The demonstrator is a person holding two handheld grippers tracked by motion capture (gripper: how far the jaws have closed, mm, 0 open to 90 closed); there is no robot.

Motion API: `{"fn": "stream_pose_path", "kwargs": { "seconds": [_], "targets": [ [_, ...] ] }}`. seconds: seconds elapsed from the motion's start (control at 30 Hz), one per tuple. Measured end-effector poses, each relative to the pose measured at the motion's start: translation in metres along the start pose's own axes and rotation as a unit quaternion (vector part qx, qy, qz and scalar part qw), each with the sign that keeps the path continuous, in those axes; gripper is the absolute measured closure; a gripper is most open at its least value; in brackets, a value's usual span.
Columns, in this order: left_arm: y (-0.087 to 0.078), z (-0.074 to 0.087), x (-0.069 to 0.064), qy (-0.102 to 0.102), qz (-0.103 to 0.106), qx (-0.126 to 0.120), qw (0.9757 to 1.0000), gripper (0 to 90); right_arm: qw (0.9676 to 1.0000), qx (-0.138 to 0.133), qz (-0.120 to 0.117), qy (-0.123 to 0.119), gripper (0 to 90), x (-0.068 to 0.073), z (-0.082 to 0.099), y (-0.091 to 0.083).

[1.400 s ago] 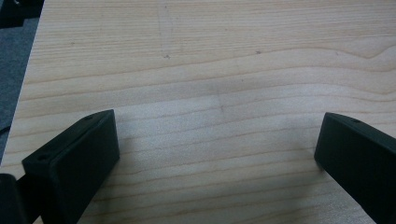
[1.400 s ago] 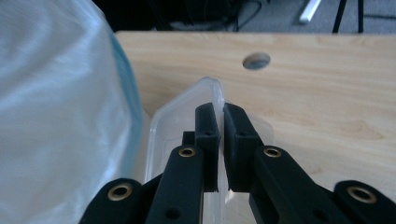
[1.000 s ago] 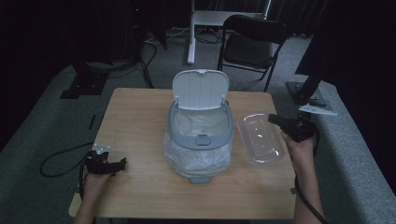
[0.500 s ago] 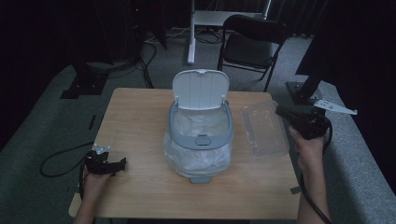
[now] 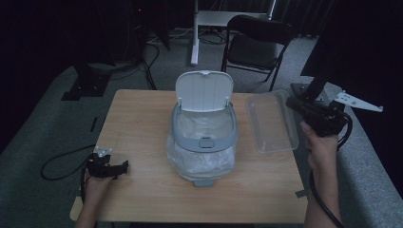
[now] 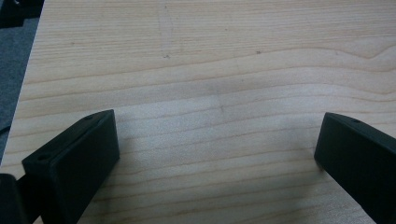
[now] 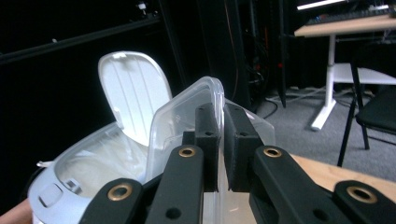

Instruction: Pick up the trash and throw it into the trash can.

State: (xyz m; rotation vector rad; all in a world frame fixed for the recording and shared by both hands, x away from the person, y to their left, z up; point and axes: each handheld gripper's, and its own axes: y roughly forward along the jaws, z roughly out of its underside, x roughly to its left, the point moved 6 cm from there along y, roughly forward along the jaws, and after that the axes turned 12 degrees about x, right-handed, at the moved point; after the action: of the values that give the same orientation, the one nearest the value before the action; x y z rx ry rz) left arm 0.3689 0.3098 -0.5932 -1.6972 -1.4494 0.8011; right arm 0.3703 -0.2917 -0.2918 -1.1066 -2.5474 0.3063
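Right tool (image 5: 295,105) risen from the table, clear plastic container (image 5: 271,122) lifted and tilted toward the bin (image 5: 203,137)

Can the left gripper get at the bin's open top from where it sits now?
Probably yes. The left gripper rests at the table's near-left corner, jaws open and empty, with bare wood between it and the bin. The lid stands up at the back, so the liner-filled opening looks unobstructed from that side.

The left gripper (image 6: 219,154) has two blocky matte black jaws. The right gripper (image 7: 221,140) has black jaws on linked arms with brass-ringed holes, a grey three-cornered plate (image 5: 357,100), and a trailing black cable (image 5: 319,197).
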Motion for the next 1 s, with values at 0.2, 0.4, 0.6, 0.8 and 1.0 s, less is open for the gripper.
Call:
{"fn": "stream_pose_path", "kwargs": {
  "seconds": [0.2,0.4,0.6,0.8,1.0],
  "targets": [
    [0.0,0.0,0.0,0.0,0.0,0.0,1.0,0.6,0.9996,-0.013,-0.018,-0.017,85.5,0.015,-0.018,-0.001],
    [0.0,0.0,0.0,0.0,0.0,0.0,1.0,0.7,0.9986,-0.026,-0.036,-0.029,85.4,0.03,-0.033,0.002],
    [0.0,0.0,0.0,0.001,0.001,0.0,1.0,0.7,0.9975,-0.034,-0.053,-0.033,85.4,0.04,-0.043,0.008],
    [0.0,0.0,0.0,0.001,0.0,0.0,1.0,0.7,0.9959,-0.043,-0.07,-0.038,85.4,0.055,-0.056,0.021],
    [0.0,0.0,0.0,0.002,0.001,0.001,1.0,0.7,0.994,-0.042,-0.087,-0.051,85.4,0.073,-0.069,0.041]
  ]
}}
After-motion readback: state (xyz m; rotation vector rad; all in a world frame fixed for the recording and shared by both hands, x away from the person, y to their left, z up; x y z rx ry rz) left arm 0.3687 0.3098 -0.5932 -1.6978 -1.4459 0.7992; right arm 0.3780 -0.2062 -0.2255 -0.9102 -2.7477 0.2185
